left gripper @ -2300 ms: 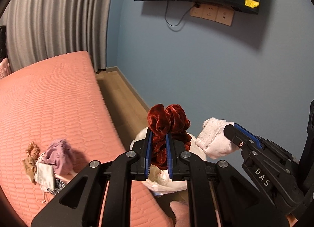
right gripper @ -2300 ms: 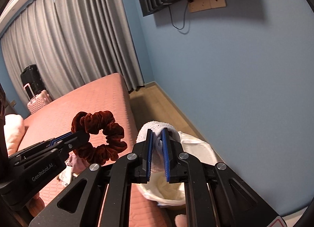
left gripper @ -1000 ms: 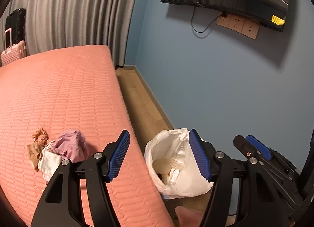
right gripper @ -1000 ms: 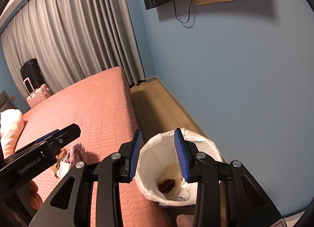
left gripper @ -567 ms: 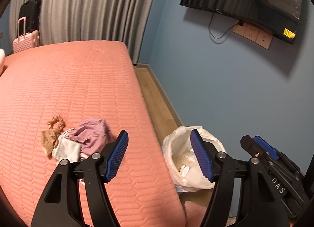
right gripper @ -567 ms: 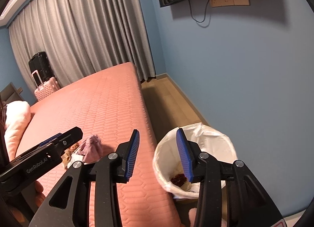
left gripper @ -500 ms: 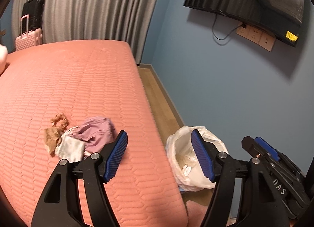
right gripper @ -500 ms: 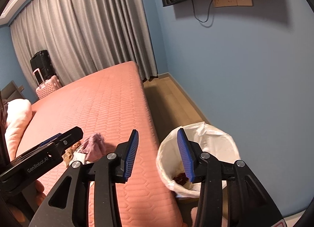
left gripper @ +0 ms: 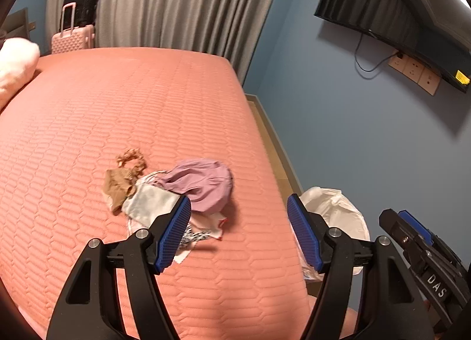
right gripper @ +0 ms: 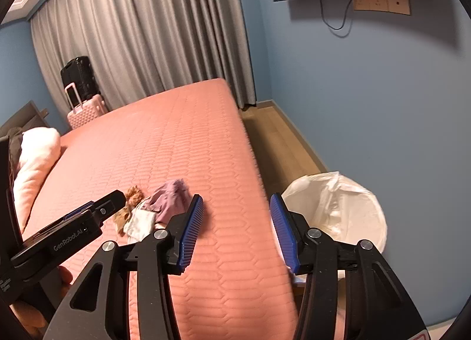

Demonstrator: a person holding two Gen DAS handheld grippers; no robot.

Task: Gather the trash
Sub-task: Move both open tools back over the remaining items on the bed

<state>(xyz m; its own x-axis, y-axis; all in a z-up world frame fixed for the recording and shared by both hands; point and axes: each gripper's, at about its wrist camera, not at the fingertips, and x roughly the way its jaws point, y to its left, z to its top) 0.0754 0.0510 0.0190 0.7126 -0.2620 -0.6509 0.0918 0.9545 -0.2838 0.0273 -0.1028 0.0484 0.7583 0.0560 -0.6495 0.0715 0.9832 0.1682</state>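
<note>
Jaws of both grippers (left gripper: 239, 232) (right gripper: 237, 228) gape above bed (left gripper: 117, 110).

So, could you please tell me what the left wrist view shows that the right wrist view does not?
Only the left wrist view shows the patterned black-and-white scrap under the pile. Only the right shows the wooden floor beside the bed. Both show the purple cloth, the white-lined trash bin, the pink suitcase and open jaws on the left gripper and the right gripper.

Colours in the bedroom
Salmon hexagon-quilted bed (left gripper: 123, 110); lilac cloth (left gripper: 203, 184); white bag (right gripper: 347, 207); grey curtain (right gripper: 147, 40); blue wall (right gripper: 368, 104).
</note>
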